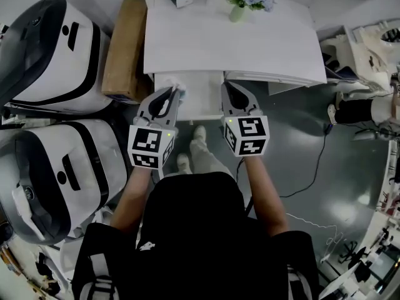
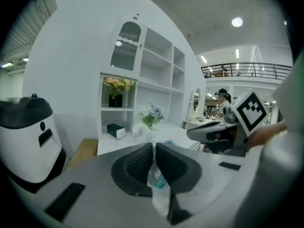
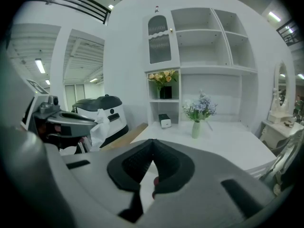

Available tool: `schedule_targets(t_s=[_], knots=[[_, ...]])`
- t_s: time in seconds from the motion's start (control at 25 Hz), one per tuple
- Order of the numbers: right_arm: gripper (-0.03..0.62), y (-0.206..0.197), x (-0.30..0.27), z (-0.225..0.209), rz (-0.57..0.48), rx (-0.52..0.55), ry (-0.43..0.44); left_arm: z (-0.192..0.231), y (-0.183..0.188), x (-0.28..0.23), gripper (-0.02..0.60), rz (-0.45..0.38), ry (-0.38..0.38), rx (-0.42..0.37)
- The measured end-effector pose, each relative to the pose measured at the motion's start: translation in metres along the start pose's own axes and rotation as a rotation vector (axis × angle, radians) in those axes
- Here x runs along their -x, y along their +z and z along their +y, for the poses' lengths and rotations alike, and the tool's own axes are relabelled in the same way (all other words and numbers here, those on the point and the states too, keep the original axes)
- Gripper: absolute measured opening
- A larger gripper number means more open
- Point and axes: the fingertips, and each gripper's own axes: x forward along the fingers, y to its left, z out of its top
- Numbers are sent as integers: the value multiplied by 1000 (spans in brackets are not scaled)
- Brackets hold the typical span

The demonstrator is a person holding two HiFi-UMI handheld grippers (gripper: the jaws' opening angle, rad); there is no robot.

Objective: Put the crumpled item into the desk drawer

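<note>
the left gripper point(image 2: 154, 148) has its jaws pressed together on the crumpled item point(image 3: 100, 122). the item sits at the very tips, just above the near left corner of the desk drawer point(image 1: 199, 99). the drawer seems to be pulled out already from under the white desk point(image 1: 231, 39) (i judge this from the head view only, where a pale box stands out below the desk edge). the right gripper point(image 3: 152, 152) is closed too, pad against pad, with nothing between them. it hangs beside the right side of the drawer.

to do this step well, i would carry the item over the middle of the drawer, not over its rim. i would lower the tips inside before the jaws part, because so light a thing can cling to a pad or drift out. a wide opening, and perhaps a small shake, should free it. the right gripper is best held aside, ready to push the drawer front afterwards if closing is wanted.

the item looks like thin white paper or film, wrinkled into a loose bunch, with a small teal patch visible between the pads. it is probably soft and nearly weightless, so a gentle grip is enough.
</note>
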Motion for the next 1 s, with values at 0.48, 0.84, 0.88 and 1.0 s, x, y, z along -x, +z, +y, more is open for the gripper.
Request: schedule_targets(t_s=[0.48, 0.84, 0.88, 1.0], knots=[[-5, -23, -42, -34, 79, -16, 31, 5, -42, -55, 21, 117, 3, -9], [-5, -58, -69, -45, 149, -22, 61, 4, -84, -91, 21, 177, -22, -1], [-5, -61, -71, -46, 155, -24, 64, 3, -89, -95, 21, 186, -27, -2], [-5, -70, -78, -48, 170, -30, 73, 0, -102, -104, 21, 211, -36, -13]])
